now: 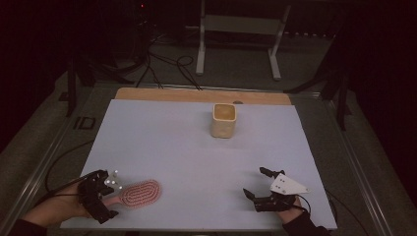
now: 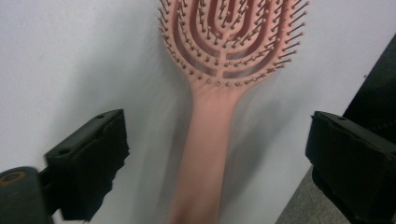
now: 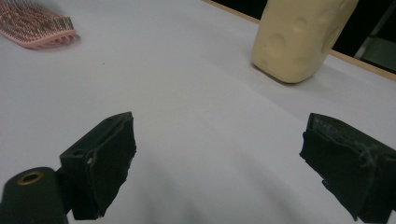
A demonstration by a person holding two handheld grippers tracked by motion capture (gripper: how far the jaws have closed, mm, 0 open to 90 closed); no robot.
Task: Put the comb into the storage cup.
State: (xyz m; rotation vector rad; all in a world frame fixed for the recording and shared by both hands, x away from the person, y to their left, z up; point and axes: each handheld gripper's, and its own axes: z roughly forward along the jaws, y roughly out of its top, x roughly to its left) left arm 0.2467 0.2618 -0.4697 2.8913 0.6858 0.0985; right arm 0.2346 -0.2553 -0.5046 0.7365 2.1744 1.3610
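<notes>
A pink hairbrush (image 1: pixel 141 193) lies bristles up on the pale mat (image 1: pixel 196 162), near the front left. Its handle points toward my left gripper (image 1: pixel 109 194), which is open. In the left gripper view the handle (image 2: pixel 205 154) runs up between the two wide-apart pads (image 2: pixel 93 154) and touches neither of them. My right gripper (image 1: pixel 254 181) hovers open and empty at the front right. A cream cup (image 1: pixel 224 119) stands upright toward the back middle. From the right gripper (image 3: pixel 219 158), the cup (image 3: pixel 299 37) is ahead on the right and the brush (image 3: pixel 35 28) is far left.
A wooden strip (image 1: pixel 196 95) borders the mat at the back. Beyond the table, a white metal stand (image 1: pixel 241 29) and black cables (image 1: pixel 164 64) sit on the dark floor. Both grippers are close to the mat's front edge. A metal rail (image 1: pixel 44 167) runs along the left side.
</notes>
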